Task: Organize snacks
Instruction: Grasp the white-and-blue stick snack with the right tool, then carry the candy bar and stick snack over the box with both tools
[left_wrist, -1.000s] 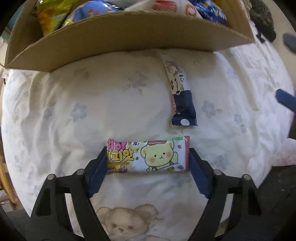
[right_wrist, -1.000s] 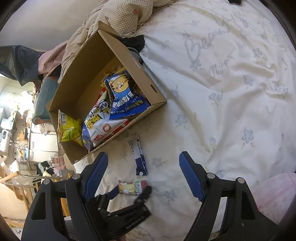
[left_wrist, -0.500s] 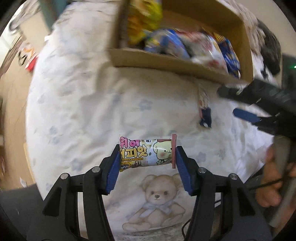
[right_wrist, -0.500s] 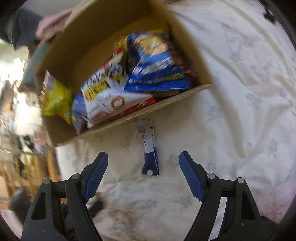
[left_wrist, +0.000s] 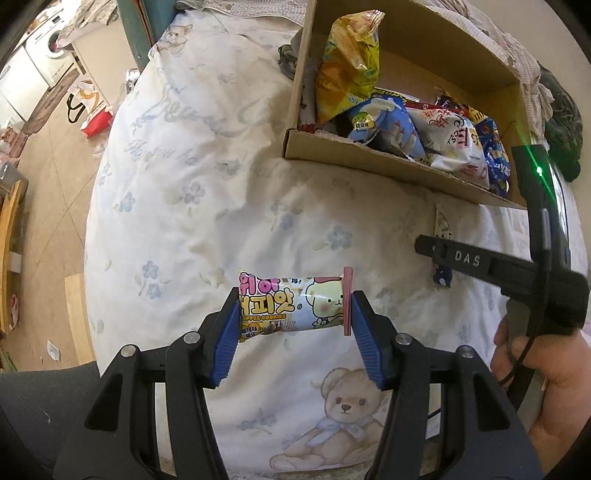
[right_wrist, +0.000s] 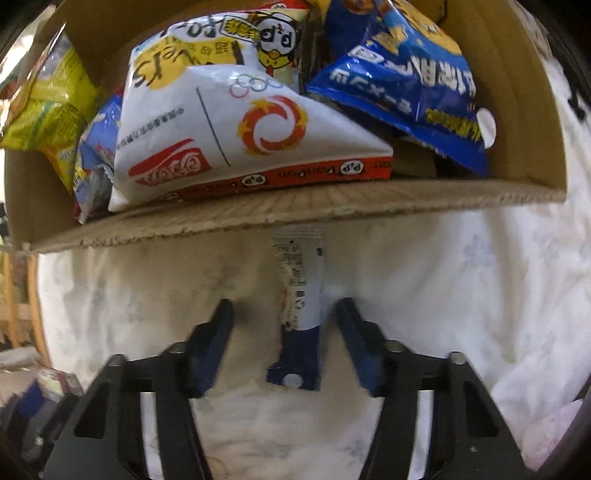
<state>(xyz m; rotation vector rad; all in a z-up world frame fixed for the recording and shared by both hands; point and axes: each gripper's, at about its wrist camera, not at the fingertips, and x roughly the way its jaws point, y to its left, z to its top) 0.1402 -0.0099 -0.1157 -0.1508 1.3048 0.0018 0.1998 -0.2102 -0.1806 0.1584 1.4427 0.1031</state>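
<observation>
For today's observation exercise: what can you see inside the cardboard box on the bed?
The cardboard box holds snack bags: a yellow bag, a white and red bag and a blue bag, overlapping. Whatever lies beneath them, and the box floor, is covered.

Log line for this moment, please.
left gripper: shut on cookie pack | right gripper: closing around blue-white stick pack | box: ahead

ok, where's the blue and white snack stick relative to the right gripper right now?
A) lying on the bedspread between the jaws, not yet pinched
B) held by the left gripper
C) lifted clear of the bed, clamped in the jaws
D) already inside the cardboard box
A: the snack stick lies flat on the bedspread in front of the box, with gaps either side as the right gripper jaws are closing around it.
</observation>
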